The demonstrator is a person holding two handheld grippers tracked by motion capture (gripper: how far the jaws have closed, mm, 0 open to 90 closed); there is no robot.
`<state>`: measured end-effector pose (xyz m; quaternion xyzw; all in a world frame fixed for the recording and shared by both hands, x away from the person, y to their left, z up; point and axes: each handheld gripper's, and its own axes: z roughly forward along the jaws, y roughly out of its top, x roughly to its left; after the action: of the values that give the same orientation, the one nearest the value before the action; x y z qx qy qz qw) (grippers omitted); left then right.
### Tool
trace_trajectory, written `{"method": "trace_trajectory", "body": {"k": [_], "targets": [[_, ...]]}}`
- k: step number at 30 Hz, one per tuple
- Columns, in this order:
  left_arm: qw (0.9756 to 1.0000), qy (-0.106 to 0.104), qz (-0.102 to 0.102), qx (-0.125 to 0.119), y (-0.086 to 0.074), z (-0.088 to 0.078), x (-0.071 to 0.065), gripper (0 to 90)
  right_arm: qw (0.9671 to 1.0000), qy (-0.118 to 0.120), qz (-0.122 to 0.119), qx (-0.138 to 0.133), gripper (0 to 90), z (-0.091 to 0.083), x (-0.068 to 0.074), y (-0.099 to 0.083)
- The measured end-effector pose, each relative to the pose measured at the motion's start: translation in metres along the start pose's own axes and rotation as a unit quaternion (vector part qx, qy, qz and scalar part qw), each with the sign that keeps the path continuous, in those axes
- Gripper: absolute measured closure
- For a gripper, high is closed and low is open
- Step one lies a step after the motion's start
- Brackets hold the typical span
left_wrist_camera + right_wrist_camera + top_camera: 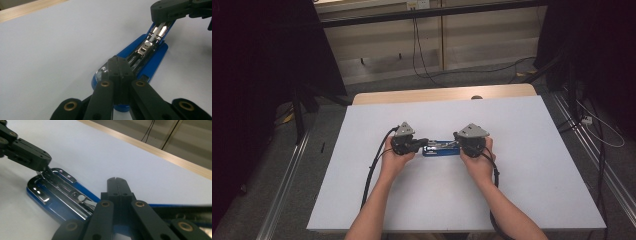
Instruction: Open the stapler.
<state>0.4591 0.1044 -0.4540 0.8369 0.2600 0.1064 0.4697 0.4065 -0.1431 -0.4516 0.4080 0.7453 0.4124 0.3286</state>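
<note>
From above, my left gripper (419, 143) and right gripper (458, 141) met over a blue stapler (439, 149) at table (537, 165) centre. My left gripper view showed the stapler (152, 53) running toward one o'clock, chrome track exposed, my jaws pressed together. My right gripper view showed the stapler (60, 200) at nine o'clock, jaws likewise closed.

My black tools (411, 144) (468, 143) over a blue, chrome-railed stapler (440, 148) on the plain white worktop (522, 165), tan-edged beyond it.

Overhead view faces forward; both close jaw-mounted views share the stapler (147, 53).
</note>
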Motion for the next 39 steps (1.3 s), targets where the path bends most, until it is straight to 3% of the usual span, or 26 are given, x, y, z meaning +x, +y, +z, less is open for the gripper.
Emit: {"method": "trace_trajectory", "body": {"k": [3,17,39], "targets": [[1.0,0.0,0.0,0.001,0.0,0.0,0.0,90.0,0.9998,0.005,0.017,-0.005,90.0,0.0,-0.004,-0.001],[1.0,0.0,-0.002,-0.001,0.0,0.0,0.001,90.0,1.0,0.004,-0.001,-0.008,90.0,-0.001,-0.006,-0.002],[1.0,-0.003,-0.006,-0.004,-0.001,0.0,0.001,90.0,1.0,0.001,0.003,-0.005,90.0,-0.003,-0.013,-0.008]]}}
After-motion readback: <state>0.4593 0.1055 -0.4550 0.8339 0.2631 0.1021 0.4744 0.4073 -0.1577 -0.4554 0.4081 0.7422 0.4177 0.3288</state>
